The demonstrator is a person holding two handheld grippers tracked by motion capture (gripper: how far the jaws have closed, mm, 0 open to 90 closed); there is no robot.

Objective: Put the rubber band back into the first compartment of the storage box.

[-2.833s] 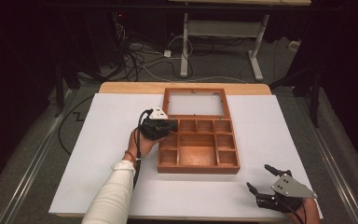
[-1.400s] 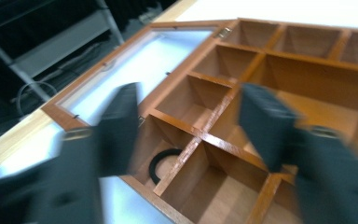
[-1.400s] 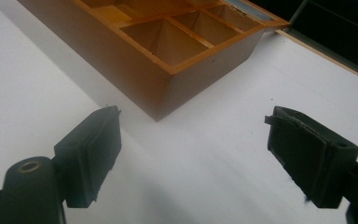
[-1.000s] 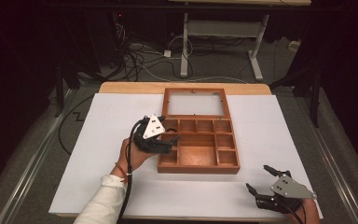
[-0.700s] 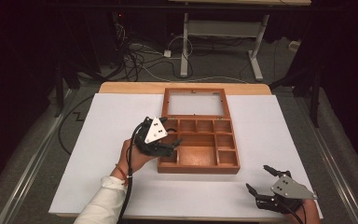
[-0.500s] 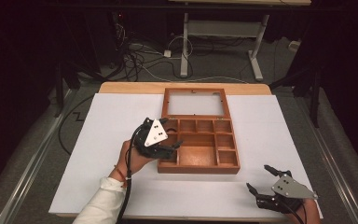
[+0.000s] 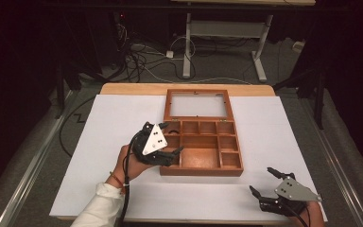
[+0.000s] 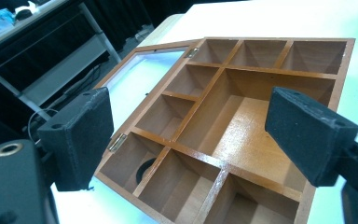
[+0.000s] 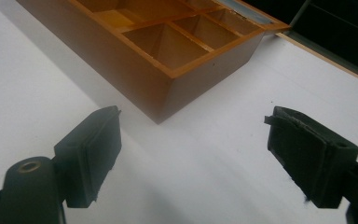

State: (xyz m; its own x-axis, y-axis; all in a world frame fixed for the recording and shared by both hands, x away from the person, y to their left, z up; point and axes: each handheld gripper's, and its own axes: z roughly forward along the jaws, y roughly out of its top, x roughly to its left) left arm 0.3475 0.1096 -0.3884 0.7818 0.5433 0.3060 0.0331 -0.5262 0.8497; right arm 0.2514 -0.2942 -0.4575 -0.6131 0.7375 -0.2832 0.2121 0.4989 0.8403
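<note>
A wooden compartment box [image 7: 202, 171] [image 8: 242, 77] [image 9: 135, 65] lies at the table's middle, its glazed lid [image 7: 197, 105] [image 8: 142, 70] folded flat behind it. My left gripper [image 7: 169, 144] [image 8: 193, 135] hovers open over the box's left edge, held in a hand and tilted, with nothing between its jaws. A small dark object [image 8: 143, 171] sits in the corner compartment by the hinge. My right gripper [image 7: 262, 180] [image 9: 198, 156] rests open near the table's front right corner, facing the box's near corner with bare table between its jaws.
The white tabletop [image 7: 99, 142] has free room left and right of the box. A wooden strip [image 7: 132, 89] runs along its far edge. Beyond stand cables [image 7: 142, 52] and a desk frame [image 7: 227, 33] on a dark floor.
My left gripper has drawn back from the box's far-left compartment toward the near side along the left edge and tilted up. The right gripper has stayed still.
</note>
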